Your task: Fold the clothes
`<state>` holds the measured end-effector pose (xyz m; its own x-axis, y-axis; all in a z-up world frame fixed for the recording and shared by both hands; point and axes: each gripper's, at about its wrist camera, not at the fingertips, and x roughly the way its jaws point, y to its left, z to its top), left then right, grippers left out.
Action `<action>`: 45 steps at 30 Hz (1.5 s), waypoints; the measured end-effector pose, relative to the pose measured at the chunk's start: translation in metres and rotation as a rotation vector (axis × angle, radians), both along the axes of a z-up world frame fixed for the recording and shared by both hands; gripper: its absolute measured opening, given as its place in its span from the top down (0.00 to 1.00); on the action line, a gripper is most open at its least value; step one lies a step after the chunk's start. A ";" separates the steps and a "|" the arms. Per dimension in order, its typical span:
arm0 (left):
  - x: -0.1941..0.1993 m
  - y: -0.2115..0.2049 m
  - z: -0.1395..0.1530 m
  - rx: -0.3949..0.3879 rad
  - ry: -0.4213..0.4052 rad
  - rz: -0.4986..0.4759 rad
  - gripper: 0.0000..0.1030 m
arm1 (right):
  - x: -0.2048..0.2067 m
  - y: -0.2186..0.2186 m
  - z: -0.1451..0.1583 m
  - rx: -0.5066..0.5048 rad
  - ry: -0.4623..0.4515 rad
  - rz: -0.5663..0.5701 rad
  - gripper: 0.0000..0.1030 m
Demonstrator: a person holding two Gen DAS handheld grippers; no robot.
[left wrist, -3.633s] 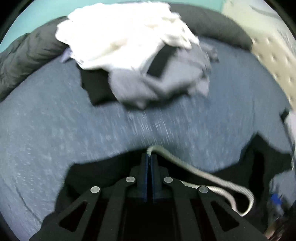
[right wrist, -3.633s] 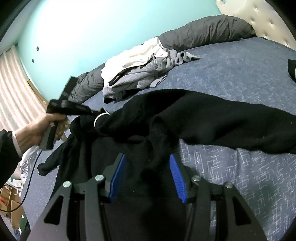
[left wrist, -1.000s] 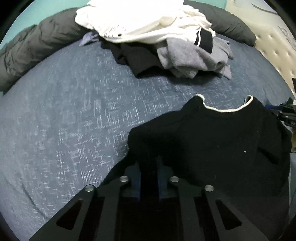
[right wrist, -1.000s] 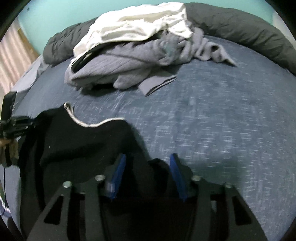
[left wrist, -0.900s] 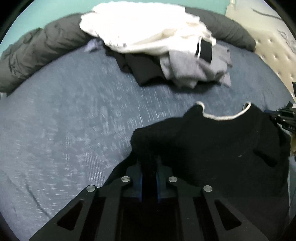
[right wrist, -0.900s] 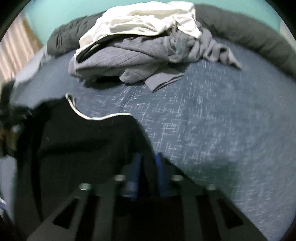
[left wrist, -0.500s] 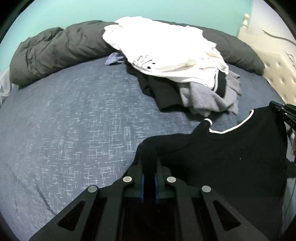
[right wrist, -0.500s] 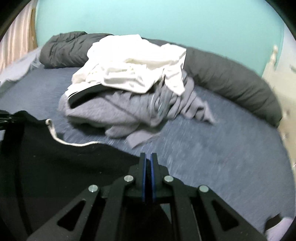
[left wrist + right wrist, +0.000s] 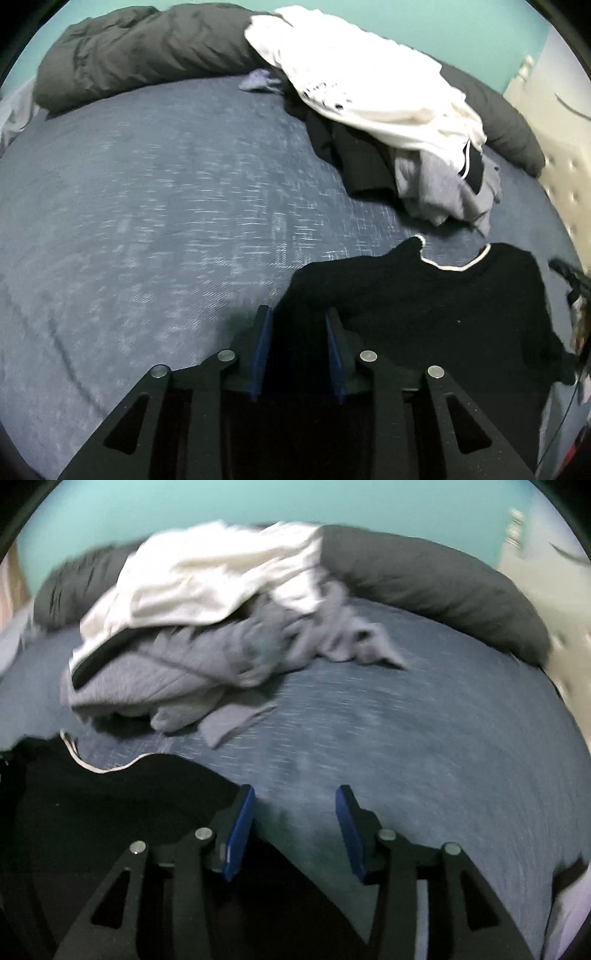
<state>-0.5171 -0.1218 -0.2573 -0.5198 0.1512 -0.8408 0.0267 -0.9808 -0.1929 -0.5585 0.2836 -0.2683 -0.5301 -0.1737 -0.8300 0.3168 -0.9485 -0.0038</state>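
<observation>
A turquoise wall (image 9: 207, 5) backs a bed (image 9: 155, 206) covered in a blue-grey sheet flecked with pale dashes. A dark grey duvet (image 9: 140, 51) is bunched along the bed's far edge, and a cream tufted headboard (image 9: 565, 177) stands at the right in the left wrist view.

On the far part of the bed lies a pile of clothes (image 9: 207, 627): a white garment (image 9: 369, 85) on top, a grey sweatshirt (image 9: 177, 686) and a black piece (image 9: 354, 158) beneath it. The white garment carries a small dark print (image 9: 325, 96), but it is too blurred to read; no other label or brand can be made out.

The black sweater (image 9: 436, 306) lies spread on the near part of the bed, its neckline edged with a white trim (image 9: 454, 266) that faces the pile. It sits just short of the pile, apart from it.

The left hand-held gripper (image 9: 297, 350) has its blue-padded fingers parted, with black sweater fabric lying between and under them; the pads do not press on it. The right hand-held gripper (image 9: 293, 827) is likewise spread wide over bare sheet, its left finger at the sweater's edge and nothing between the pads. Both views are smeared by motion blur.

At the right edge of the left wrist view, a dark blurred object (image 9: 569, 273) shows beside the sweater; what it is cannot be told.
</observation>
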 end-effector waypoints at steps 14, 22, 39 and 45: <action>0.148 -0.003 0.030 0.022 -0.048 -0.074 0.70 | 0.124 0.130 0.016 -0.229 -0.077 -0.149 0.52; 0.235 0.004 -0.001 0.092 -0.151 -0.082 0.70 | 0.199 0.182 -0.002 -0.371 -0.182 -0.267 0.52; 0.381 0.023 -0.036 0.226 -0.366 -0.136 0.69 | 0.349 0.079 -0.040 -0.387 -0.581 0.058 0.46; 0.409 0.027 -0.049 0.272 -0.397 -0.125 0.66 | 0.376 0.062 -0.047 -0.336 -0.586 0.054 0.46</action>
<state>-0.1082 -0.0948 -0.3063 -0.1310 0.4329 -0.8919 0.0355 -0.8970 -0.4406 -0.1828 0.3452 -0.3149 0.0075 -0.4861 -0.8739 0.2238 -0.8509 0.4752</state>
